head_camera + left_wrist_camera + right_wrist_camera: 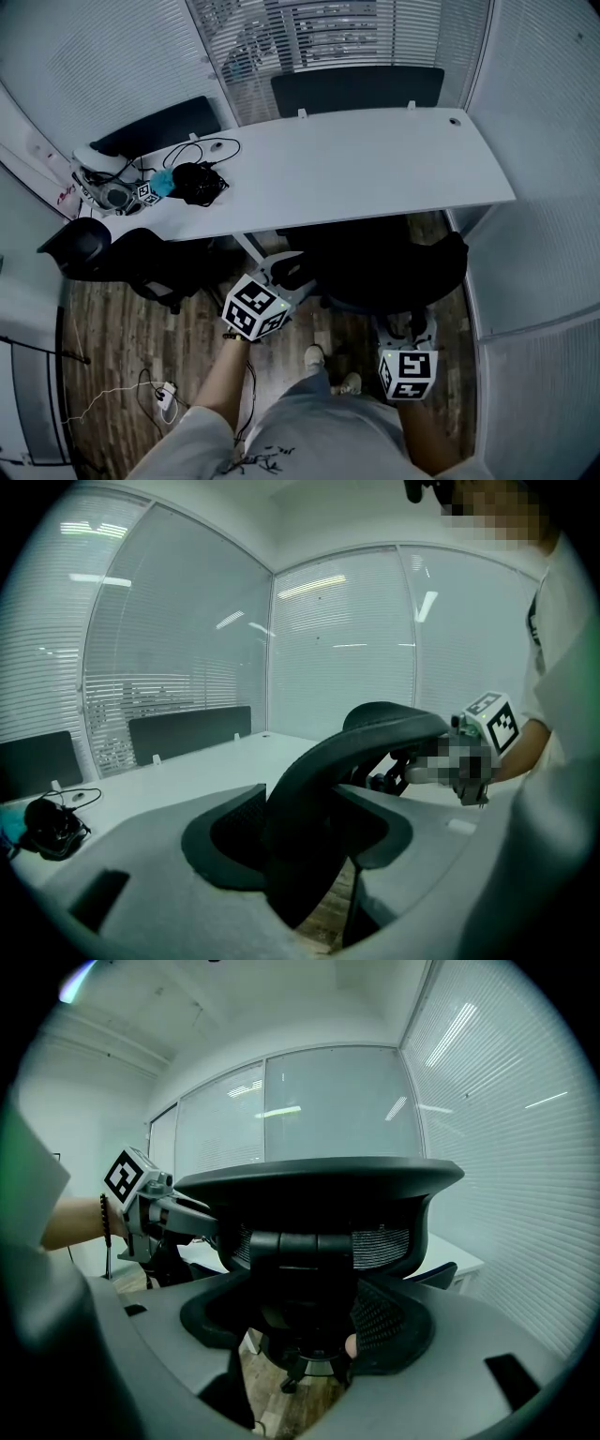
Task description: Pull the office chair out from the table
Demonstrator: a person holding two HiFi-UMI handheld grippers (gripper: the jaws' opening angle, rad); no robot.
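- While the office chair (375,272) sits partly under the table (375,159), my left gripper (289,277) clamps its backrest rim for pulling.
- My right gripper (412,324) grips the rear spine, steadying.

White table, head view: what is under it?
The office chair reaches under the table at its near edge, beside a white leg. The chair's front and the floor beneath are covered by the table.
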